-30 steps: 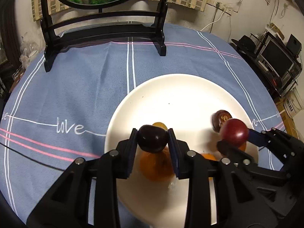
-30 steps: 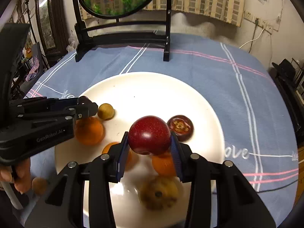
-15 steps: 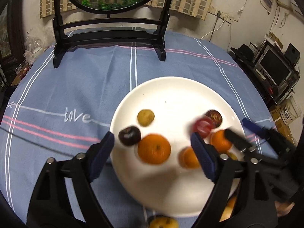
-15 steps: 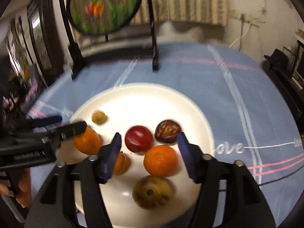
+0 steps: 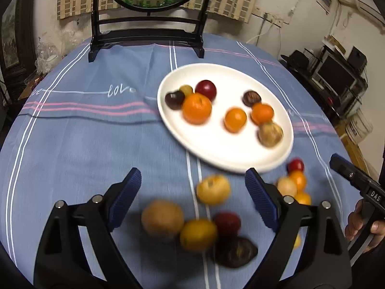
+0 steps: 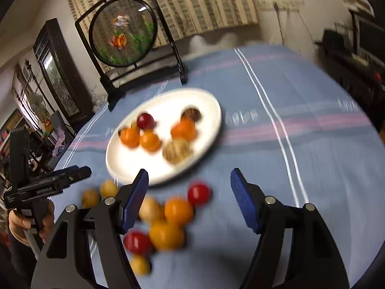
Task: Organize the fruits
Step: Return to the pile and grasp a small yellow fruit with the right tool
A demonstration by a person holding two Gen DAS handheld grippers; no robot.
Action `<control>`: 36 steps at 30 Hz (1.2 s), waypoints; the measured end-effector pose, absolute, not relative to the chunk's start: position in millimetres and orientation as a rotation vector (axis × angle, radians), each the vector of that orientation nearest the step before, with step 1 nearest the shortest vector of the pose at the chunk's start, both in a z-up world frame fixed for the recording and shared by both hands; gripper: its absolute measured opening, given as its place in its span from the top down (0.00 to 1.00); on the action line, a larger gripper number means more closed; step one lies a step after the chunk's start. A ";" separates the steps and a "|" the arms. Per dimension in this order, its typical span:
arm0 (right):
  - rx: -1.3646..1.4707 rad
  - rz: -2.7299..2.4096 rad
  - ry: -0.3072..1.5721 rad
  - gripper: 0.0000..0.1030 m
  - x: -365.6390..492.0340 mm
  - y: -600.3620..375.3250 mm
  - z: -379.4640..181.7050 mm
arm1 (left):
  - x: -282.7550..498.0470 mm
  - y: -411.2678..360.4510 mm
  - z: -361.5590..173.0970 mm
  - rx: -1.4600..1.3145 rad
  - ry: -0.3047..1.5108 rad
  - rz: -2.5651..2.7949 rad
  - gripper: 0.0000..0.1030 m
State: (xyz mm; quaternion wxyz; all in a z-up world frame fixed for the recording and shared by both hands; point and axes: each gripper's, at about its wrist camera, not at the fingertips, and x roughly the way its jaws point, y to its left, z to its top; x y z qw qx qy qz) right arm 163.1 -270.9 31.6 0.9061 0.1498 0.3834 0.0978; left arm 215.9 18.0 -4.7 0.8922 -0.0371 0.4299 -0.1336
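Roughly halfway: eight fruits lay on the white plate [image 5: 216, 156], a similar number remained on the surface [image 5: 72, 144]; left claw [image 5: 192, 192] and right claw [image 6: 187, 185] had just been opening, both empty.

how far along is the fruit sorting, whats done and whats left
Done: eight fruits sit on the white plate, including the dark plum and red plum. In hand: nothing; left gripper and right gripper have just been opening, empty. Left: the loose fruits on the tablecloth.

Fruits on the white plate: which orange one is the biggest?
The orange fruit at the plate's left, touching the dark plum. The other two orange ones look smaller.
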 end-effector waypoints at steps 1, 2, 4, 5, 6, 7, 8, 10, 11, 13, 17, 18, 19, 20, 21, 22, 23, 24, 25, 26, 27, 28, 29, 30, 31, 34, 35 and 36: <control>0.304 0.196 0.806 0.31 152.8 -269.5 26.2 | 205.9 18.5 -5.2 -0.066 0.878 -0.278 0.12; 0.293 0.191 0.815 0.31 144.4 -268.0 22.4 | 197.0 18.5 -5.5 -0.056 0.864 -0.275 0.12; 0.254 0.182 0.821 0.31 127.8 -261.9 16.5 | 177.8 19.1 -6.8 -0.034 0.839 -0.273 0.10; 0.238 0.178 0.822 0.31 122.7 -259.8 14.5 | 170.6 20.6 -8.2 -0.033 0.835 -0.274 0.10; 0.221 0.171 0.826 0.31 118.1 -256.3 12.9 | 164.9 22.0 -10.0 -0.037 0.837 -0.274 0.10; 0.204 0.168 0.832 0.31 113.4 -251.8 11.0 | 158.9 24.0 -12.4 -0.048 0.839 -0.277 0.10; 0.196 0.171 0.834 0.31 109.8 -248.6 9.9 | 155.5 24.9 -13.7 -0.055 0.843 -0.281 0.10; 0.187 0.180 0.835 0.31 104.9 -241.4 8.9 | 145.9 26.9 -18.7 -0.058 0.851 -0.284 0.10; 0.181 0.187 0.836 0.31 103.1 -238.1 8.8 | 142.4 26.8 -20.5 -0.051 0.852 -0.279 0.10; 0.161 0.205 0.837 0.31 99.3 -229.9 7.3 | 136.5 25.4 -24.0 -0.033 0.855 -0.274 0.10; 0.153 0.210 0.827 0.31 97.4 -224.9 3.9 | 131.4 22.3 -35.4 -0.024 0.889 -0.294 0.10; 0.165 0.219 0.833 0.31 97.9 -225.6 2.9 | 130.2 22.4 -38.8 -0.029 0.895 -0.301 0.10; 0.181 0.230 0.845 0.31 99.7 -226.0 1.1 | 130.1 22.7 -42.2 -0.031 0.900 -0.302 0.10; 0.187 0.232 0.851 0.31 100.7 -226.4 0.4 | 130.2 22.4 -44.3 -0.031 0.904 -0.301 0.10; 0.188 0.230 0.854 0.31 101.0 -226.2 0.3 | 130.2 22.8 -48.0 -0.030 0.912 -0.296 0.10; 0.187 0.230 0.853 0.31 101.1 -226.0 0.5 | 130.6 23.4 -50.6 -0.032 0.920 -0.294 0.10; 0.186 0.235 0.852 0.31 100.9 -225.3 0.6 | 131.4 24.5 -52.0 -0.041 0.929 -0.298 0.10; 0.182 0.241 0.854 0.31 101.1 -224.4 0.4 | 131.9 26.1 -52.4 -0.056 0.931 -0.308 0.10; 0.173 0.248 0.856 0.31 101.5 -221.8 0.4 | 132.0 26.5 -52.8 -0.063 0.927 -0.312 0.10; 0.166 0.244 0.853 0.31 100.7 -220.3 0.3 | 131.8 27.0 -53.5 -0.065 0.927 -0.312 0.10; 0.153 0.233 0.850 0.31 100.3 -218.3 0.2 | 132.2 26.7 -54.9 -0.067 0.932 -0.312 0.10; 0.138 0.221 0.853 0.31 100.8 -215.9 -0.1 | 132.7 26.1 -55.9 -0.068 0.938 -0.311 0.10; 0.127 0.224 0.857 0.31 101.0 -213.6 -0.5 | 132.0 25.4 -56.4 -0.065 0.936 -0.306 0.10; 0.117 0.232 0.860 0.31 100.9 -211.3 -0.6 | 131.4 24.0 -55.7 -0.059 0.932 -0.303 0.10; 0.100 0.241 0.863 0.31 100.4 -207.4 -0.6 | 130.3 23.2 -55.0 -0.055 0.925 -0.302 0.10; 0.060 0.270 0.882 0.31 100.1 -195.2 -1.9 | 128.9 23.0 -54.3 -0.055 0.917 -0.301 0.10; 0.043 0.267 0.889 0.34 101.4 -192.0 -2.8 | 129.2 23.3 -54.2 -0.058 0.918 -0.302 0.10; 0.022 0.266 0.898 0.41 102.6 -187.7 -4.0 | 129.6 24.2 -54.3 -0.064 0.920 -0.301 0.10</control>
